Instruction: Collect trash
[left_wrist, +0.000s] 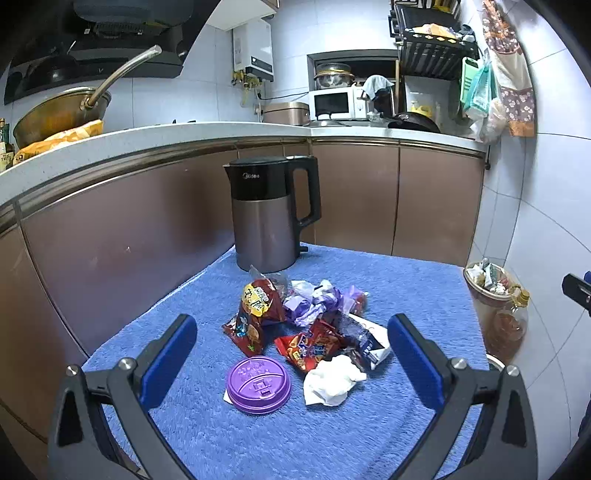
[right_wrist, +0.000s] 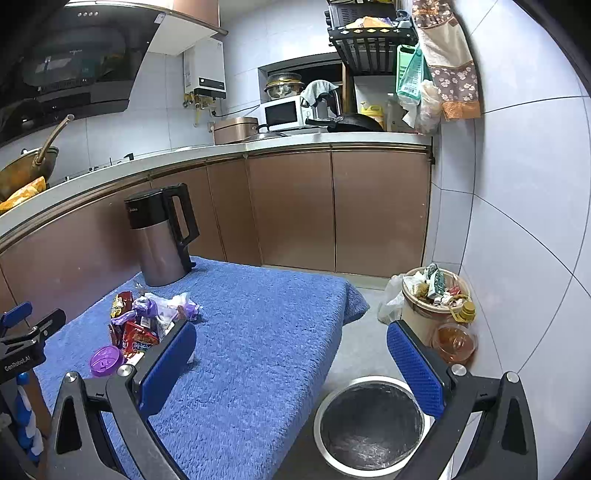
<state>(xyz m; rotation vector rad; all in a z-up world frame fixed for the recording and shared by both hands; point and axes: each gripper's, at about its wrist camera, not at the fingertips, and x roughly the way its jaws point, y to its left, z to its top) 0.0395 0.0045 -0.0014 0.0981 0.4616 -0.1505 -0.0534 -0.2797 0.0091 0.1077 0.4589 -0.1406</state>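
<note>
A pile of trash lies on the blue towel-covered table (left_wrist: 258, 443): red snack wrappers (left_wrist: 255, 314), a crumpled purple bag (left_wrist: 314, 301), a purple cup lid (left_wrist: 258, 384) and a white tissue (left_wrist: 330, 380). The pile also shows in the right wrist view (right_wrist: 144, 325). My left gripper (left_wrist: 291, 354) is open and empty, hovering just before the pile with lid and tissue between its fingers. My right gripper (right_wrist: 291, 350) is open and empty, above the table's right edge and a black-lined round bin (right_wrist: 371, 424) on the floor.
A grey-and-black electric kettle (left_wrist: 267, 218) stands at the table's far side behind the trash. A full beige waste basket (right_wrist: 432, 299) and an oil bottle (right_wrist: 456, 336) stand on the floor by the tiled wall. Brown cabinets (right_wrist: 332, 210) run behind.
</note>
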